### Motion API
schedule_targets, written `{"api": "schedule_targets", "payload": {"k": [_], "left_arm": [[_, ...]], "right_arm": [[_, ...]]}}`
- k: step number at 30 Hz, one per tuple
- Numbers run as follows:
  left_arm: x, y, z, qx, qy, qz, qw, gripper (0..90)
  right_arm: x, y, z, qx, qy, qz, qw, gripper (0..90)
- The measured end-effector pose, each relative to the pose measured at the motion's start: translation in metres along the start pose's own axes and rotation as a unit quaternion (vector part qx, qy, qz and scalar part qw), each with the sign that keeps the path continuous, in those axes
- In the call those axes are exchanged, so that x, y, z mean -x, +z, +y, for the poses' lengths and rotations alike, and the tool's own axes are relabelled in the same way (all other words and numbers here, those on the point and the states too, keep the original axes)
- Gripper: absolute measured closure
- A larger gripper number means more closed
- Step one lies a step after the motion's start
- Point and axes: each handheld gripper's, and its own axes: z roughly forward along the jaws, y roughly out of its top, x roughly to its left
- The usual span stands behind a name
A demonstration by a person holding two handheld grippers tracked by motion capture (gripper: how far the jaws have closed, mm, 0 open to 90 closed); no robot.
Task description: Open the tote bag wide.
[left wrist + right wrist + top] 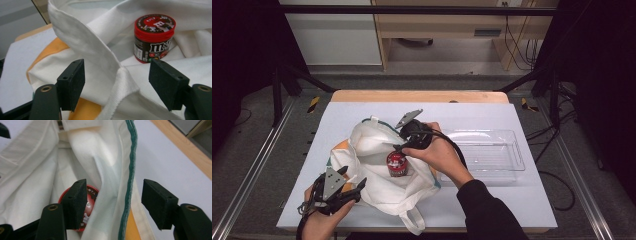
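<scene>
A person works two hand-held grippers at a white cloth tote bag (379, 170) that lies slumped at the centre of the high view, on a pale table (512, 200). Inside the bag's open mouth stands a small red-lidded candy jar (396, 164), upright, its black label printed with white letters (clearest in the left gripper view, at upper right, where the jar (153, 37) sits among white folds).

The right gripper (404, 145), held in the hand (439, 155) reaching in from the lower right of the high view, hangs over the bag's far rim just above the jar. In the right gripper view its jaws stand apart, with the bag's green-trimmed edge (128, 182) running up between them; the pads do not press on the cloth, and the jar's red lid (88, 202) peeks out behind the left-hand pad at lower centre.

The left gripper (357, 186), at the lower left of the high view, points at the bag's near edge. Its jaws are likewise parted, a thick white seam of the bag (100, 62) lying in the gap without being pinched.

A clear plastic bin (492, 150) rests on the table just right of the bag, at centre right of the high view.
</scene>
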Motion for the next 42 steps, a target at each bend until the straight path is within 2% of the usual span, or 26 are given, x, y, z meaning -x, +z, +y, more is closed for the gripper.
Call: {"api": "schedule_targets", "payload": {"k": [2, 5, 10, 12, 16, 17, 19, 21, 24, 27, 30, 31, 35, 42], "left_arm": [[0.001, 0.003, -0.003, -0.006, 0.005, -0.003, 1.0, 33.7], [0.0, 0.005, -0.006, -0.01, -0.003, -0.013, 0.9999, 38.9], [0.0, 0.005, -0.008, -0.01, -0.007, -0.018, 0.9998, 51.3], [0.0, 0.006, -0.009, -0.016, -0.006, -0.018, 0.9997, 54.5], [0.0, 0.005, -0.01, -0.018, -0.006, -0.018, 0.9997, 61.1], [0.001, 0.004, -0.011, -0.018, -0.006, -0.016, 0.9997, 61.1], [0.002, 0.005, -0.011, -0.021, 0.001, -0.016, 0.9996, 66.8], [0.003, 0.005, -0.012, -0.023, 0.004, -0.017, 0.9996, 71.4], [0.003, 0.005, -0.012, -0.027, 0.007, -0.022, 0.9994, 75.4], [0.0, -0.001, -0.011, -0.02, 0.005, -0.024, 0.9995, 79.2], [-0.001, -0.004, -0.011, -0.018, 0.005, -0.027, 0.9995, 81.8], [-0.001, -0.006, -0.01, -0.013, 0.002, -0.029, 0.9995, 82.2], [0.0, -0.01, -0.009, -0.004, 0.005, -0.029, 0.9996, 82.8], [0.001, -0.016, -0.011, -0.003, 0.01, -0.031, 0.9995, 83.2]], "right_arm": [[0.002, 0.004, 0.0, -0.005, 0.005, 0.002, 1.0, 39.1], [0.002, 0.015, -0.001, -0.021, 0.008, 0.008, 0.9997, 43.3], [-0.004, 0.019, -0.001, -0.036, -0.008, 0.008, 0.9993, 48.2], [-0.008, 0.019, -0.001, -0.045, -0.022, -0.008, 0.9987, 54.9], [-0.008, 0.017, -0.002, -0.05, -0.029, -0.015, 0.9982, 61.3], [-0.008, 0.017, -0.002, -0.053, -0.029, -0.017, 0.998, 64.8], [-0.007, 0.016, -0.003, -0.059, -0.04, -0.021, 0.9973, 76.3], [-0.004, 0.015, -0.004, -0.056, -0.039, -0.024, 0.9974, 83.4], [0.003, 0.013, -0.004, -0.048, -0.03, -0.028, 0.998, 85.1], [0.012, 0.006, -0.003, -0.025, -0.021, -0.036, 0.9988, 85.7], [0.018, 0.001, -0.001, -0.014, -0.014, -0.043, 0.9989, 85.8], [0.024, -0.004, 0.001, -0.002, -0.007, -0.044, 0.999, 85.9], [0.034, -0.01, 0.005, 0.014, -0.002, -0.053, 0.9985, 86.0], [0.048, -0.009, 0.007, 0.022, 0.006, -0.062, 0.9978, 86.1]]}}
